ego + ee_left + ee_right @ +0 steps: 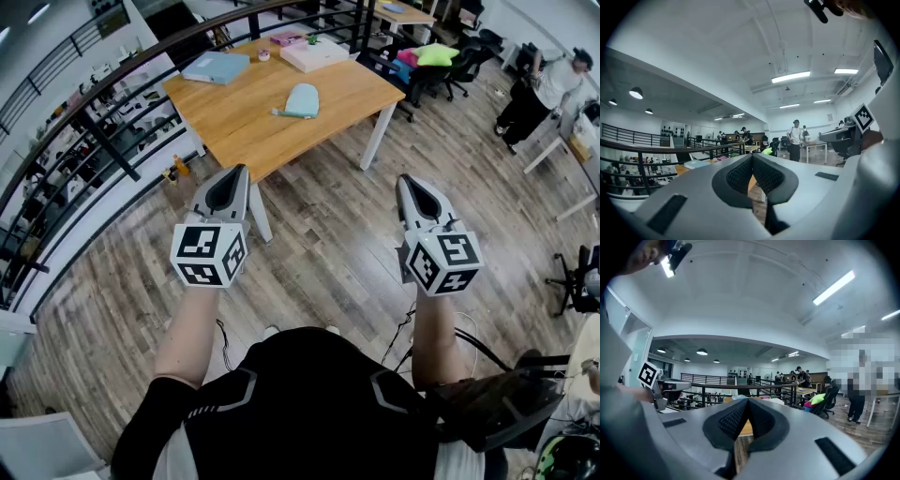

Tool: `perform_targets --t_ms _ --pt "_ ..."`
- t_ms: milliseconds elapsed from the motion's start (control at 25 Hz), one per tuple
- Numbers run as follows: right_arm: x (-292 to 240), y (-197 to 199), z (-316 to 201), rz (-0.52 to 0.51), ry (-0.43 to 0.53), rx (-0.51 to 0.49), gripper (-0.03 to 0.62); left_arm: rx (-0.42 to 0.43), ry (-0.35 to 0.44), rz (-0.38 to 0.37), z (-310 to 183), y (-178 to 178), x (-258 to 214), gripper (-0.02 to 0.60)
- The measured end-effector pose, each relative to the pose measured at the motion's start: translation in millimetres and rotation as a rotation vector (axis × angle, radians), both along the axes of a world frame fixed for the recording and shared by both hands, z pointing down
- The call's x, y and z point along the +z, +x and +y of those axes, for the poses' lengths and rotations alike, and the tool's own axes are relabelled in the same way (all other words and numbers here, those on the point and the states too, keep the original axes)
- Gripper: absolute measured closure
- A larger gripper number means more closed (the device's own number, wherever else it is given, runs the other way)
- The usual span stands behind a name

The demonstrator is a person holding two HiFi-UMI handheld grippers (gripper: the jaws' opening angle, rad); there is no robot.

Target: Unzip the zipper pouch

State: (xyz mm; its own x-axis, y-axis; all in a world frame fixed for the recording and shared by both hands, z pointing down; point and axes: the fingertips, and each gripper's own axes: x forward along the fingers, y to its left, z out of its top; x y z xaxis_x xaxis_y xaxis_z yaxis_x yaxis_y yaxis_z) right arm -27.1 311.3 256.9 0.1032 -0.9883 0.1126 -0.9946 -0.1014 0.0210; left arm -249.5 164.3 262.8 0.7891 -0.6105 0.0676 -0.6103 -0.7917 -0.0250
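Note:
A light teal zipper pouch (301, 100) lies on the wooden table (253, 112), near its middle, well ahead of me. My left gripper (230, 178) is held level over the floor just short of the table's near corner, jaws shut and empty. My right gripper (410, 185) hangs level over the wooden floor to the right of the table, also shut with nothing in it. In the left gripper view the left gripper (752, 157) shows its pads pressed together. The right gripper (747, 401) in its own view likewise has its jaws closed. The pouch is hidden in both gripper views.
A light blue folder (216, 67) and a white box (314, 53) lie at the table's far side. A black railing (122, 89) curves along the left. Office chairs (441, 66) and a standing person (539, 94) are at the right. White table legs (378, 136) stand near my grippers.

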Motion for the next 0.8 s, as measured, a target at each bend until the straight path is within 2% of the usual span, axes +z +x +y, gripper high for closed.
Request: perform_targets --t_ms 160,440,680,760,800 --pt "-0.6 1.4 3.3 -0.013 0.003 0.008 0.586 0.010 -0.025 0.036 1.7 -4.1 -0.8 0.552" --pt "-2.8 4.9 5.2 -0.019 0.011 0.016 0.585 0.015 0.004 -0.006 5.2 -1.5 0.3 0.552" --pt "-3.1 -2.1 5.7 -0.006 0.013 -0.027 0.583 0.044 0.026 0.014 13.6 2.2 -1.5 0.549" --pt "-2.6 -4.1 4.7 -0.007 0.014 -0.044 0.521 0.041 0.023 -0.010 14.0 3.4 1.7 0.549" --pt "-2.6 -4.7 4.2 -0.007 0.015 -0.051 0.511 0.036 0.022 -0.019 13.4 3.5 3.0 0.548"
